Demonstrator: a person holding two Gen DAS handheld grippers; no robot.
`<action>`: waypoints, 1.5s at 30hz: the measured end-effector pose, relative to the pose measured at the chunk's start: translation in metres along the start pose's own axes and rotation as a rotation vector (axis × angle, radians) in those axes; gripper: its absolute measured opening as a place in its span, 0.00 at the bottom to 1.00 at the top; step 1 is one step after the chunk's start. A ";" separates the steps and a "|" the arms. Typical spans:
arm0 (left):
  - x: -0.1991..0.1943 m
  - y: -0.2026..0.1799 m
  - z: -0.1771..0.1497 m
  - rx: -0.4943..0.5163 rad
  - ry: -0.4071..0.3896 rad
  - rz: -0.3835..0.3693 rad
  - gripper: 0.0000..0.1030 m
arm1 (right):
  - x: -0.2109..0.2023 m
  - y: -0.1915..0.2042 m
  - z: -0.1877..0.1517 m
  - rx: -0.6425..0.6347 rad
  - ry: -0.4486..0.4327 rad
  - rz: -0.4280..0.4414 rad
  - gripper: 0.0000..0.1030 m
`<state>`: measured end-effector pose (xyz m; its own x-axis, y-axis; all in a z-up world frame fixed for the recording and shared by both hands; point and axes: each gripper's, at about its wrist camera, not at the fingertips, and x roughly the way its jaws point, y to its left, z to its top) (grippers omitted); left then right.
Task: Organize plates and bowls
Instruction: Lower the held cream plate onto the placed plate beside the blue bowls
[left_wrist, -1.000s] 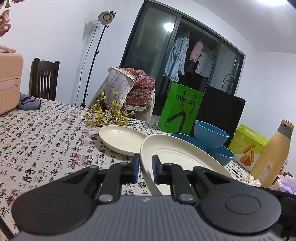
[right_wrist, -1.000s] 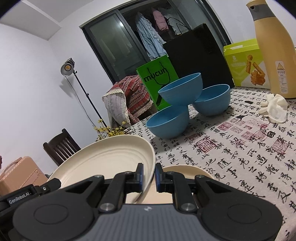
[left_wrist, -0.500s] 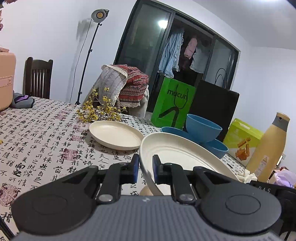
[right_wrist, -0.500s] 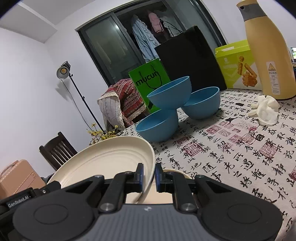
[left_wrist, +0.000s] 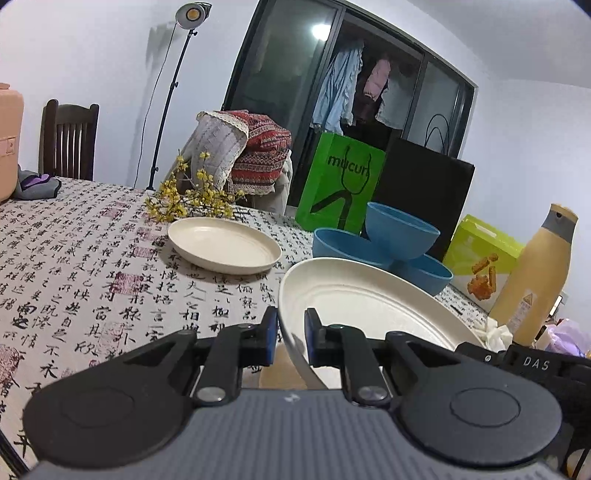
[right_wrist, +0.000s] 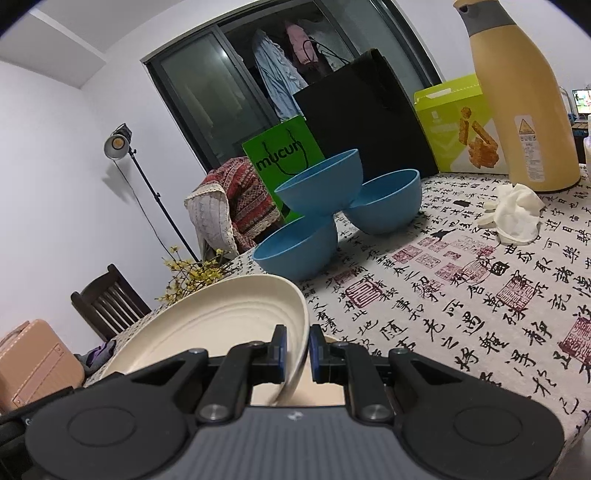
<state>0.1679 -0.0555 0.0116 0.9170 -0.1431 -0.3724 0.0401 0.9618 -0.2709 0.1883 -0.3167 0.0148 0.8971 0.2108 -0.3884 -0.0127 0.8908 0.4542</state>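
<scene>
Cream plate (left_wrist: 369, 299) rim pinched between both tools' (left_wrist: 290, 338) pads

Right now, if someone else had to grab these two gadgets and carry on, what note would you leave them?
Left gripper and right gripper: each shut on opposite rims of one cream plate, held tilted above the table.
Under it lies another cream-coloured piece, hard to identify.
A second cream plate sits alone near the yellow flowers.
Three blue bowls: two on the table, one perched on top.
Left: set this plate down, gather plates, nest bowls.
</scene>
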 end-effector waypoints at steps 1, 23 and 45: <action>0.002 -0.001 -0.001 -0.001 0.009 0.001 0.14 | 0.000 -0.001 -0.001 -0.001 0.001 -0.002 0.13; 0.024 -0.008 -0.029 0.055 0.079 0.039 0.14 | 0.011 -0.018 -0.012 -0.040 0.032 -0.039 0.13; 0.038 -0.028 -0.052 0.210 0.092 0.132 0.18 | 0.031 0.003 -0.039 -0.348 0.007 -0.176 0.18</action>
<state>0.1811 -0.0996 -0.0408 0.8801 -0.0243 -0.4742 0.0125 0.9995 -0.0280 0.1990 -0.2913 -0.0273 0.8959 0.0444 -0.4420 -0.0090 0.9966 0.0819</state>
